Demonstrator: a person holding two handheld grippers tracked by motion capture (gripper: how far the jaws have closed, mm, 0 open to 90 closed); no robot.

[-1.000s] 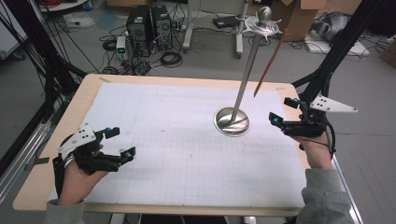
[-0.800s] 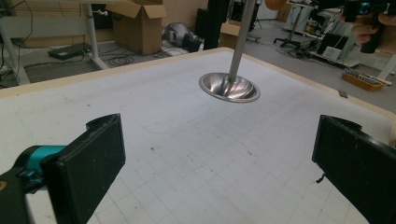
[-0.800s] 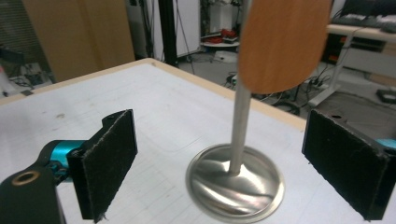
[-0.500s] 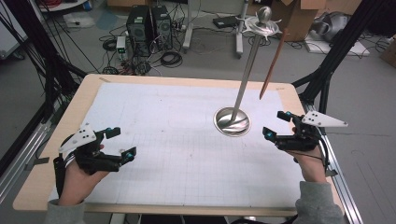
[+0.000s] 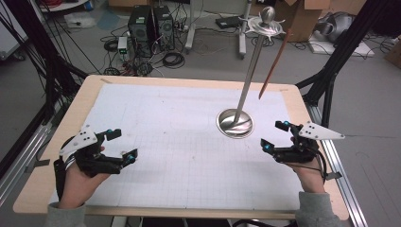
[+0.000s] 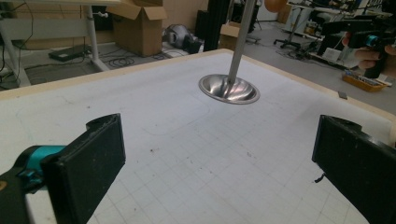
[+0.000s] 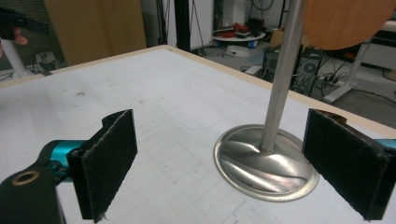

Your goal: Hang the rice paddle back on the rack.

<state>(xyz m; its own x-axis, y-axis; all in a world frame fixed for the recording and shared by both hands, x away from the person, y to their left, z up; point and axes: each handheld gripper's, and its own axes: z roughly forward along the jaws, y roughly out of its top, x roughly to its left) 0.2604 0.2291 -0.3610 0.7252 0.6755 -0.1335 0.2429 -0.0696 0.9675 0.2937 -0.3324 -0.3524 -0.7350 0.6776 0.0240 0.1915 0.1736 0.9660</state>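
Grey floor with computer towers (image 5: 150,26), cables and cardboard boxes lies behind the wooden table (image 5: 187,81), which wears a white grid mat (image 5: 179,137). On the mat's right side stands a metal stand (image 5: 235,123) with a round shiny base; its thin pole leans up and away to a ball top. A brown wooden piece (image 5: 274,64) hangs from that top, its upper part cut off in both gripper views. Just right of the base, the right gripper (image 5: 274,135) gapes wide, empty, facing it. Far left, the left gripper (image 5: 122,145) gapes wide too, holding nothing.

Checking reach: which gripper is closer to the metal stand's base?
The right gripper, just beside the stand's round base; the left gripper sits far across the mat.
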